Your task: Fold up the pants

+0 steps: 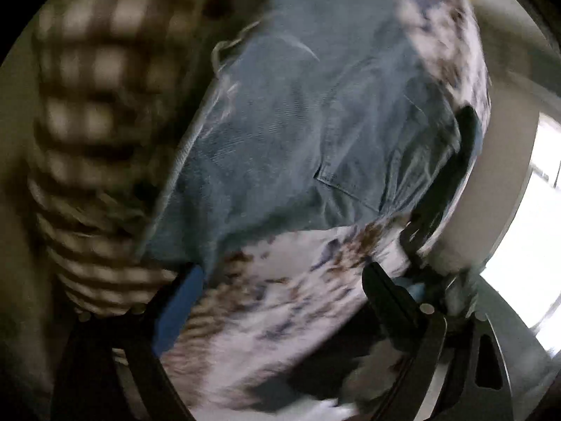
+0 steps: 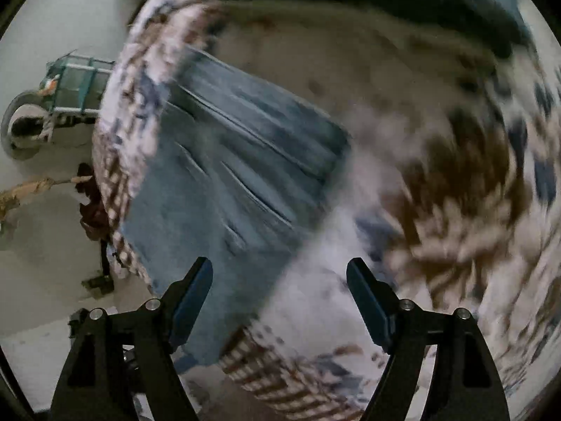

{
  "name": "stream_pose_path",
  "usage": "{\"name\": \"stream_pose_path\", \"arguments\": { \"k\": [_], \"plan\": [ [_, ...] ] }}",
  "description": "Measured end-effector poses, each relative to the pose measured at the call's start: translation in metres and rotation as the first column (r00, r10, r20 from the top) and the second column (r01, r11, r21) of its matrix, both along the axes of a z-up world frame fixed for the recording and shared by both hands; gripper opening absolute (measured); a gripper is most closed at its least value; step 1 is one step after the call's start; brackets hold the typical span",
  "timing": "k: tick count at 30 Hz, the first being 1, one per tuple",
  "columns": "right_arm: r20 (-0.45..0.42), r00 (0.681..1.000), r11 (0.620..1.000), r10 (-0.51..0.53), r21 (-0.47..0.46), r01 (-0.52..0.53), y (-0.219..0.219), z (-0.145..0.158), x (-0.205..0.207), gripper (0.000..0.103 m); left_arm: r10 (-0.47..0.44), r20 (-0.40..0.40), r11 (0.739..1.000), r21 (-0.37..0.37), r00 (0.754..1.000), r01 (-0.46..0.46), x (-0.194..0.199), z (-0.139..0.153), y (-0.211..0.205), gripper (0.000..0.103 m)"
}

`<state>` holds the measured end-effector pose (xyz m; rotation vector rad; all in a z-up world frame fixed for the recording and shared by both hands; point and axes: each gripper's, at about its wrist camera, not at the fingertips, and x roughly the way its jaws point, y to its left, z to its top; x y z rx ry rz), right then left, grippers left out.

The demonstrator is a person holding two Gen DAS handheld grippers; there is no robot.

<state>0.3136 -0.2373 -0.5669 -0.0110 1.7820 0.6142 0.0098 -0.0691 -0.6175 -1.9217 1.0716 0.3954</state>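
Blue denim pants (image 1: 298, 133) lie on a bed with a white, brown and blue patterned cover (image 1: 280, 298). In the left wrist view my left gripper (image 1: 284, 277) is open, just short of the pants' near edge, with nothing between its fingers. The other gripper (image 1: 452, 175) shows at the right of that view, at the pants' right edge. In the right wrist view the pants (image 2: 228, 175) lie flat ahead and to the left. My right gripper (image 2: 280, 280) is open and empty, over the pants' near corner and the cover (image 2: 438, 175). Both views are blurred.
A checked brown and white fabric (image 1: 98, 105) lies left of the pants. The bed's edge borders a pale floor (image 2: 45, 245) with a green crate (image 2: 80, 84) and a round object (image 2: 24, 119). A bright window (image 1: 533, 238) is at the right.
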Motion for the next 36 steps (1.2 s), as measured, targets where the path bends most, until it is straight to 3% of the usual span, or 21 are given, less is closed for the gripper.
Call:
{"name": "stream_pose_path", "arguments": {
  "k": [3,6,10,14,17,21,25,28,29,32,35,36],
  "plan": [
    [-0.007,1.000,1.000,-0.004,0.006,0.004,-0.005,-0.008,-0.004,0.081,0.135,-0.039,0.989,-0.058,0.990,-0.137,-0.003,-0.024,0.000,0.092],
    [-0.012,1.000,1.000,-0.011,0.027,0.011,-0.002,-0.011,0.001,0.081,0.183,-0.080,0.975,-0.110,0.980,-0.191,-0.002,-0.045,0.007,0.092],
    [-0.015,0.999,0.999,-0.028,0.045,0.029,0.012,-0.018,0.011,0.081,0.216,-0.069,0.959,-0.174,0.974,-0.225,-0.005,-0.036,0.009,0.092],
    [-0.040,0.998,0.997,-0.041,0.066,0.043,0.023,-0.030,0.024,0.081,0.122,-0.059,0.981,-0.142,0.991,-0.129,-0.014,0.004,0.001,0.092],
    [-0.081,0.996,0.996,-0.025,0.080,0.032,0.030,-0.041,0.029,0.086,0.104,-0.029,0.976,-0.191,0.994,-0.107,-0.007,-0.004,-0.013,0.092],
    [-0.092,0.996,0.998,-0.011,0.056,0.016,0.034,-0.054,0.034,0.086,0.181,-0.034,0.967,-0.178,0.983,-0.184,0.010,-0.033,-0.006,0.092],
    [-0.122,0.992,0.996,-0.035,0.082,0.045,0.035,-0.063,0.041,0.086,0.284,-0.049,0.947,-0.139,0.958,-0.288,0.015,-0.043,0.010,0.090],
    [-0.146,0.987,0.989,-0.074,0.113,0.091,0.034,-0.070,0.044,0.086,0.288,-0.084,0.949,-0.107,0.954,-0.296,0.015,-0.041,0.022,0.068],
    [-0.141,0.986,0.986,-0.085,0.132,0.104,0.036,-0.070,0.044,0.081,0.265,-0.105,0.957,-0.093,0.959,-0.274,0.016,-0.040,0.027,0.052],
    [-0.115,0.988,0.984,-0.102,0.134,0.118,0.040,-0.071,0.041,0.053,0.185,-0.126,0.981,-0.031,0.975,-0.191,0.022,-0.035,0.033,0.028],
    [-0.098,0.983,0.972,-0.156,0.163,0.170,0.038,-0.066,0.034,0.036,0.096,-0.111,0.994,0.054,0.989,-0.090,0.031,-0.019,0.036,0.011],
    [-0.095,0.980,0.967,-0.174,0.171,0.188,0.037,-0.063,0.031,0.034,0.073,-0.101,0.994,0.085,0.992,-0.064,0.034,-0.012,0.038,0.011]
  ]
}}
